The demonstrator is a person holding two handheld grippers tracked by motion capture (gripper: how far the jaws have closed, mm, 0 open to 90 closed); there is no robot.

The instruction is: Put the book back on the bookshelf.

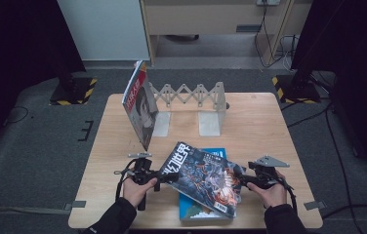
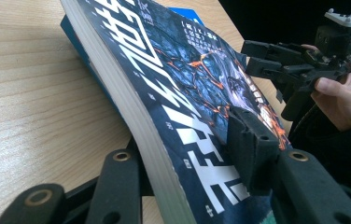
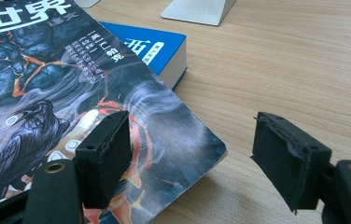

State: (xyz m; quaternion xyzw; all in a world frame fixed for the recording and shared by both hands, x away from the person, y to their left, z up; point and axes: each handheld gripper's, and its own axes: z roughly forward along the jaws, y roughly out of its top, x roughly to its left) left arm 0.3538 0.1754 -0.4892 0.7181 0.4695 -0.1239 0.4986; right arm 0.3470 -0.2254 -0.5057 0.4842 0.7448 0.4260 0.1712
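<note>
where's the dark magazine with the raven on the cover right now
In the high view the dark magazine lies at the table's near edge, atop a blue book, between the two claws. The left claw is clamped on its left edge; the right claw is open beside it.

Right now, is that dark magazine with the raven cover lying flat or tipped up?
Tipped up: the dark raven-cover magazine is lifted at the left gripper, slanting over the blue book beneath.

Dark blue magazine [image 1: 202,178] with orange cracks, a black raven and white lettering atop a bright blue book [image 1: 206,213]; pale wood-grain tabletop [image 1: 259,122].
</note>
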